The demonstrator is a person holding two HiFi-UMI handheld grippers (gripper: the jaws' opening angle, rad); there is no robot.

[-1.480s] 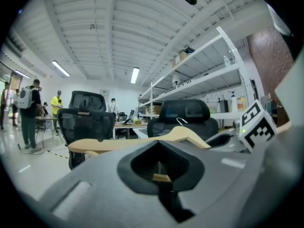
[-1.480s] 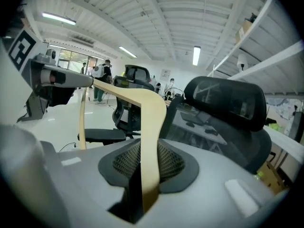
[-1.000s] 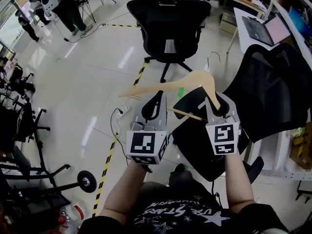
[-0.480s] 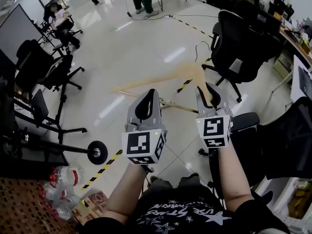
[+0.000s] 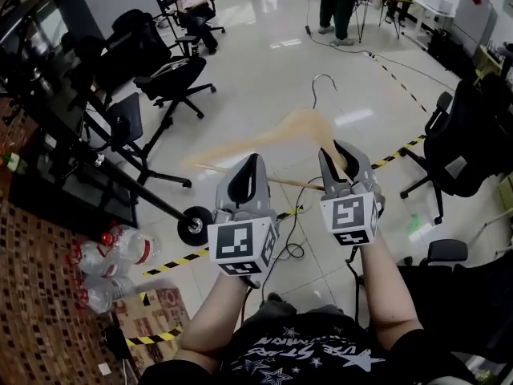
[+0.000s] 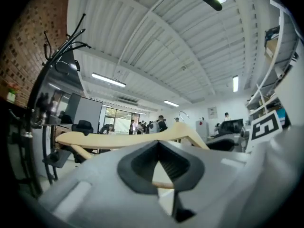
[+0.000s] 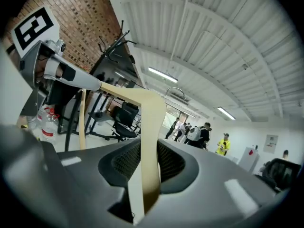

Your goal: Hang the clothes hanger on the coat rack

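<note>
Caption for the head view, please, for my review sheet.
Right tongs grip a wooden clothes hanger by one arm above a glossy floor, left tongs alongside.

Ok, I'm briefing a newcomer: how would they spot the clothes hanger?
Over the shiny white floor, find the grey right gripper near the middle of the head view. Clamped in it is the clothes hanger: the only pale wooden triangle, topped by a thin metal hook.

In the head view, motion blur smears your clothes hanger (image 5: 304, 123). Your right gripper (image 5: 341, 148) covers the lower end of its right arm, and your left gripper (image 5: 252, 162) hides the middle of its lower bar. In the left gripper view, the coat rack's (image 6: 45, 80) foot is lost in the dark rim.
</note>
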